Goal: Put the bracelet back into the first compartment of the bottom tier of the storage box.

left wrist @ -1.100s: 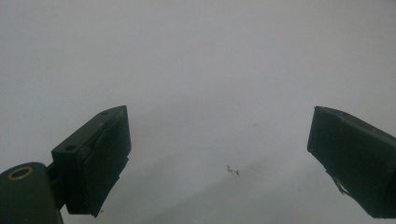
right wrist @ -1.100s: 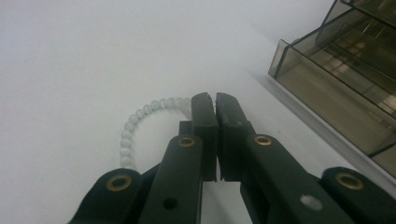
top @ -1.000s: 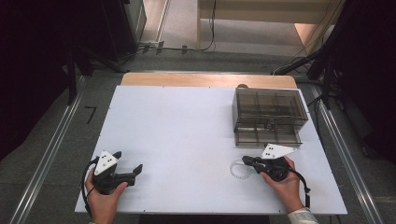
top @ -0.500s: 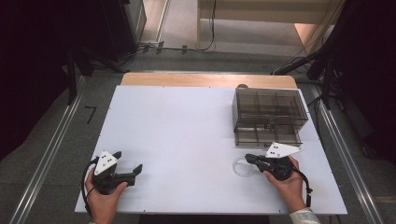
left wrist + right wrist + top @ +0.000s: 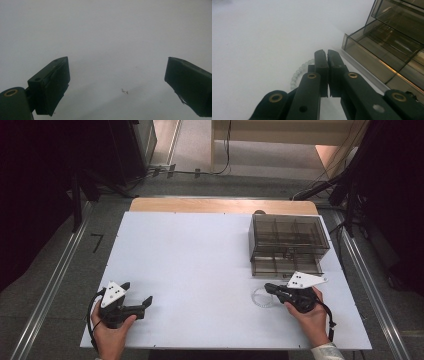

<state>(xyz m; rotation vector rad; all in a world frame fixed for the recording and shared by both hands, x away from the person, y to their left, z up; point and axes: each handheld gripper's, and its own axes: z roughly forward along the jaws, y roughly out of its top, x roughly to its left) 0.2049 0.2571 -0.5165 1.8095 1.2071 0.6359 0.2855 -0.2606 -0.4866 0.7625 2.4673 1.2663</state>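
Note:
A ring of clear beads (image 5: pixel 260 298) lies flat on the white table (image 5: pixel 200 260), just in front of a smoked transparent drawer box (image 5: pixel 289 236). The box's bottom drawer (image 5: pixel 285 266) is pulled out a little. My right gripper (image 5: pixel 269 288) lies low at the ring's right side with its jaws pressed together. In the right gripper view the beads (image 5: pixel 298 71) curve away to the left from under the right gripper (image 5: pixel 327 53); whether a bead is pinched I cannot tell. My left gripper (image 5: pixel 137 292) rests at the table's front left, and in its own view the left gripper (image 5: pixel 117 82) is open over bare table.
The open drawer (image 5: pixel 372 57) stands close on the right of my right jaws. A tiny speck (image 5: pixel 124 91) lies between my left jaws. A wooden strip (image 5: pixel 220 205) borders the table's far edge, and metal rails run along both sides on the floor.
My right gripper has shifted slightly to the right, staying at the bead ring. The left hand has kept still.

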